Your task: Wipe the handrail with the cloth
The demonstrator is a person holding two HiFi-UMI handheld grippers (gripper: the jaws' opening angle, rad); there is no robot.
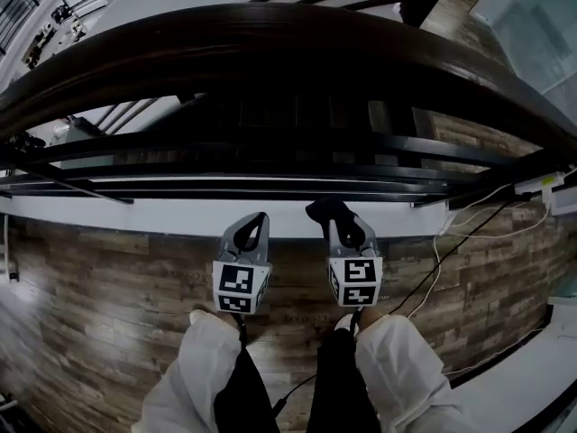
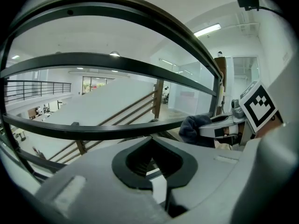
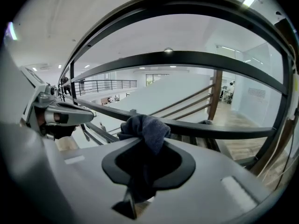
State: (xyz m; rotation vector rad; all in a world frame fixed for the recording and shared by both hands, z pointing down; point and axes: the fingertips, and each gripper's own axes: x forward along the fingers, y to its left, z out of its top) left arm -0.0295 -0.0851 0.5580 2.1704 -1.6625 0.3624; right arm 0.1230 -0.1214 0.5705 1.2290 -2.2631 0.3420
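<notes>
The dark wooden handrail (image 1: 270, 34) arcs across the top of the head view, with thin black rails (image 1: 270, 174) below it. Below the rails, over the white ledge (image 1: 135, 216), my right gripper (image 1: 339, 224) is shut on a dark blue cloth (image 1: 329, 210). The bunched cloth (image 3: 145, 127) sticks out past the right gripper's (image 3: 145, 146) jaws, near a lower black rail (image 3: 210, 129). My left gripper (image 1: 257, 226) hangs beside it at the same height, shut on nothing. In the left gripper view my left gripper (image 2: 150, 140) points at the rails, and the cloth (image 2: 194, 127) shows to the right.
Wood-plank floor (image 1: 108, 314) lies under me, with my legs (image 1: 297, 377) at the bottom. White cables (image 1: 446, 242) and a power strip (image 1: 541, 183) lie at the right. Beyond the railing a staircase (image 2: 121, 111) drops to a lower hall.
</notes>
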